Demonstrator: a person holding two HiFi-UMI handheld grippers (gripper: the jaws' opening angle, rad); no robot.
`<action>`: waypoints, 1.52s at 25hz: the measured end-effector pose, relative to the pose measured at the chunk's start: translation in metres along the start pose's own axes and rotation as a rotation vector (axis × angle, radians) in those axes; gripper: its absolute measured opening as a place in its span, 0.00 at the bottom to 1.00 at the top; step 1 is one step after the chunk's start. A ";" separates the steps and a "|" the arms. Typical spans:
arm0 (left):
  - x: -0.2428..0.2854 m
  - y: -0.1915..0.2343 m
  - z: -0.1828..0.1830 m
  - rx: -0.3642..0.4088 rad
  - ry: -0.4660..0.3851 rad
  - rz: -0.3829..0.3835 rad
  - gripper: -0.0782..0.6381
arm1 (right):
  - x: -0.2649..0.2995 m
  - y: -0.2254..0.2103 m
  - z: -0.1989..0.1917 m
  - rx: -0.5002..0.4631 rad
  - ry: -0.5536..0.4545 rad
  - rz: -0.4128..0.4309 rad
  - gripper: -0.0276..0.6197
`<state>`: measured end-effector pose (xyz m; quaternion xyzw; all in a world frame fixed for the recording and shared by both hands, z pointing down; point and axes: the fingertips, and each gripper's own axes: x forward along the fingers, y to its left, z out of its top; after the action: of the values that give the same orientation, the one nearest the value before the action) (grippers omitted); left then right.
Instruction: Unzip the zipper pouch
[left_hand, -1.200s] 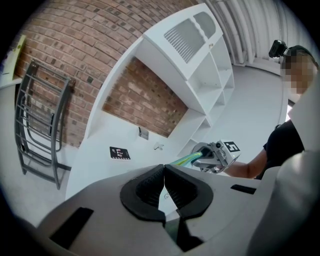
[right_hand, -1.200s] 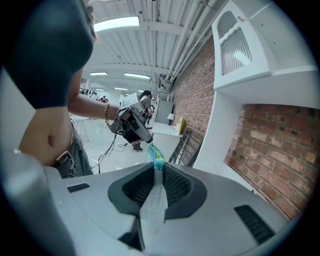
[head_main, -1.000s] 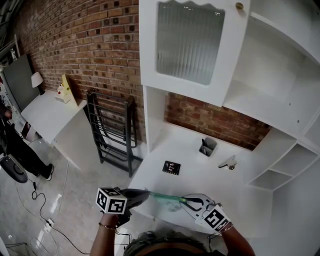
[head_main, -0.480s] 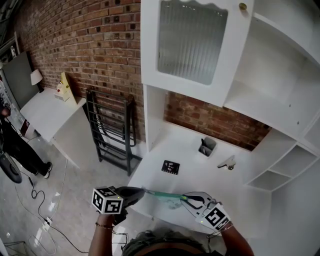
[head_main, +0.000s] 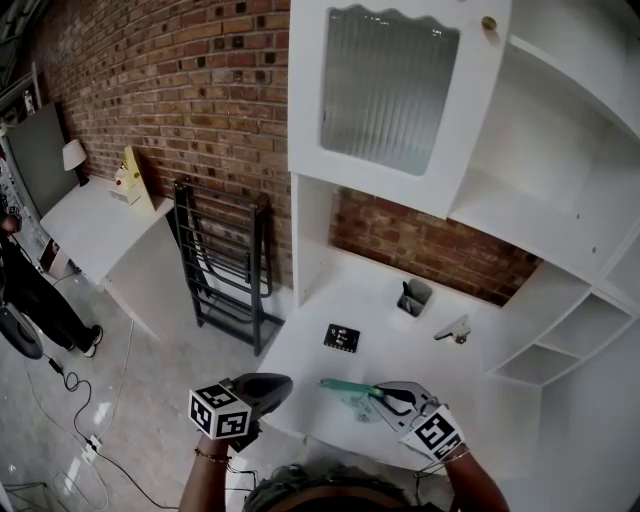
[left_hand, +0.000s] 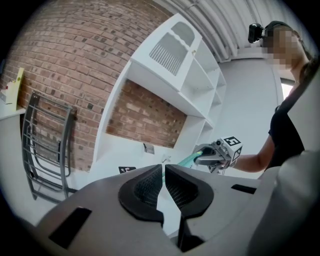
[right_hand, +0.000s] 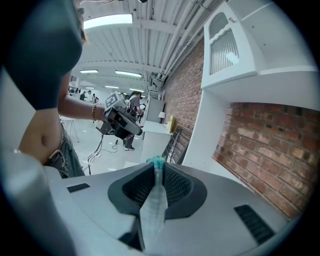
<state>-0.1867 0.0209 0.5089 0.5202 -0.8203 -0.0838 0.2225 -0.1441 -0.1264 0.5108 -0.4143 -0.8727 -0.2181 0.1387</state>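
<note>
1 zipper pouch (right_hand: 154, 202) clamped in right fingers (right_hand: 178, 187), left fingers (left_hand: 149, 188) together, empty, apart from the pouch

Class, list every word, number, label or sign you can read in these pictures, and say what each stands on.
No text here is readable.
Left marker cube: black-and-white squares only, no letters.
Right marker cube: the same.
Black card on the white desk: pale print, too small to read.
Yellow sign on the side table: marks too small to read.
</note>
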 end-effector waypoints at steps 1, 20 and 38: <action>0.000 -0.001 -0.002 0.000 0.001 -0.004 0.12 | -0.001 -0.003 -0.001 0.003 0.005 -0.009 0.12; -0.002 -0.027 -0.011 -0.009 0.009 -0.109 0.12 | -0.002 -0.055 0.001 0.014 0.017 -0.176 0.12; -0.023 -0.030 -0.030 -0.065 -0.003 -0.068 0.12 | 0.049 -0.108 -0.022 0.085 0.076 -0.254 0.12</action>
<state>-0.1404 0.0314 0.5185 0.5403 -0.7992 -0.1186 0.2352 -0.2575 -0.1650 0.5219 -0.2857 -0.9207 -0.2121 0.1602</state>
